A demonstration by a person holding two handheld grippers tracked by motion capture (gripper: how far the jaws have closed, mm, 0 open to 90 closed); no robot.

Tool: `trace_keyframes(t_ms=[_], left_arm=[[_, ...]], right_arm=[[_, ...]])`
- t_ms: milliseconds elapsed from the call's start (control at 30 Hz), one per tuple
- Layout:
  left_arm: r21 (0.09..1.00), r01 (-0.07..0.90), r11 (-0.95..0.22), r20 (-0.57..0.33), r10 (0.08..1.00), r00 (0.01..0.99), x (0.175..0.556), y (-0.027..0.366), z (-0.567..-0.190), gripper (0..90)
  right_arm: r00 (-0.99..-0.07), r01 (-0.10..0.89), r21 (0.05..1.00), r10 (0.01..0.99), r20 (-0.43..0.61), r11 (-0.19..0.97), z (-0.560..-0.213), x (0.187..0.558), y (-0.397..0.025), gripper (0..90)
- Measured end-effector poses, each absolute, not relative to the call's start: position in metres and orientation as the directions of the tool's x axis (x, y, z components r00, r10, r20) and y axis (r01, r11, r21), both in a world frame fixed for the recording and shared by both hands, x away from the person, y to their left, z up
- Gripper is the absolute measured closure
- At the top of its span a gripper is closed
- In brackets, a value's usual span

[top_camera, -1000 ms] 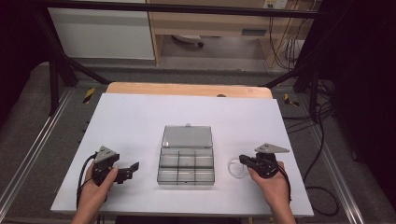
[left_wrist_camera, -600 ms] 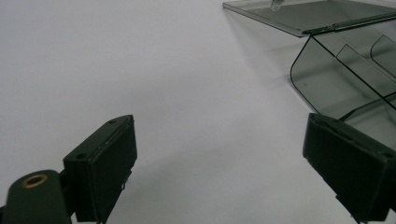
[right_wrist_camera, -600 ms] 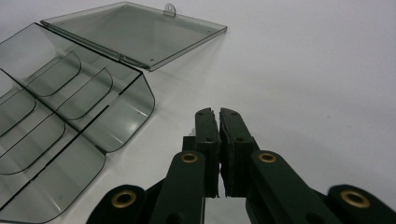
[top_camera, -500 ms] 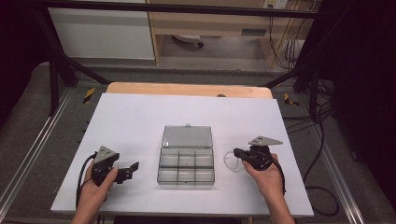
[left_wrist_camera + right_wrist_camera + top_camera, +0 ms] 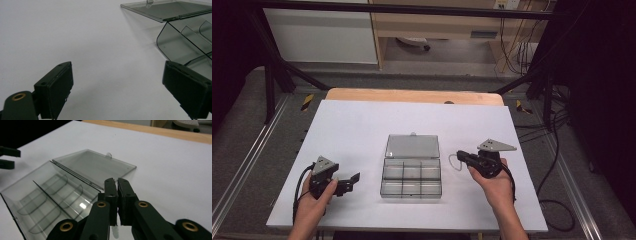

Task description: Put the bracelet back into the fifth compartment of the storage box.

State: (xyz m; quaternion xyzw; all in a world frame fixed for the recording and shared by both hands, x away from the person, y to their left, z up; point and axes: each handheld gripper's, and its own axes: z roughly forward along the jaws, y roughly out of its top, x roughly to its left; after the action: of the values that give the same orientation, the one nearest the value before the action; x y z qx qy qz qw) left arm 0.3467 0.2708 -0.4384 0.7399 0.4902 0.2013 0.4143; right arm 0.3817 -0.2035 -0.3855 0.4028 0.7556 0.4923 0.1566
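Note:
A clear grey compartment box [image 5: 411, 180] lies open mid-table, its lid [image 5: 412, 147] flat behind it. My left gripper [image 5: 353, 180] rests to the left of the box with its jaws wide open and nothing between them; in the left gripper view [image 5: 117, 85] the box corner [image 5: 180, 42] is just ahead on the right. My right gripper [image 5: 461, 156] hovers close to the box's right side, shut on a thin white loop [image 5: 454, 161]. In the right gripper view the closed jaws [image 5: 115, 182] sit over the box's edge [image 5: 50, 195], with a bit of white [image 5: 115, 233] pinched low between them.
The white table top [image 5: 362, 125] has open room on all sides of the box. A wooden edge [image 5: 412, 95] runs along the far side. Cables [image 5: 557, 200] trail off the right edge, and metal rails [image 5: 242, 165] flank the table.
My right gripper has moved left and a little away from the person, toward the box, carrying the white loop with it. The left gripper has stayed in place.

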Motion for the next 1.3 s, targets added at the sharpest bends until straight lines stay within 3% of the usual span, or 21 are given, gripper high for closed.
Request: trace_keyframes(t_ms=[267, 533, 1300], left_arm=[[0.812, 0.556, -0.177, -0.105, 0.893, 0.438, 0.347, 0.271, -0.438, 9.9], [0.812, 0.556, -0.175, -0.106, 0.893, 0.436, 0.347, 0.271, -0.438, 9.9], [0.814, 0.553, -0.178, -0.108, 0.889, 0.445, 0.347, 0.270, -0.438, 9.9]], right_arm=[[-0.682, 0.401, 0.893, 0.717, 0.143, 0.203, -0.365, 0.385, -0.176, 87.0], [-0.725, 0.389, 0.892, 0.674, 0.142, 0.230, -0.372, 0.379, -0.149, 87.0], [-0.773, 0.386, 0.887, 0.614, 0.159, 0.256, -0.374, 0.364, -0.122, 87.0]])
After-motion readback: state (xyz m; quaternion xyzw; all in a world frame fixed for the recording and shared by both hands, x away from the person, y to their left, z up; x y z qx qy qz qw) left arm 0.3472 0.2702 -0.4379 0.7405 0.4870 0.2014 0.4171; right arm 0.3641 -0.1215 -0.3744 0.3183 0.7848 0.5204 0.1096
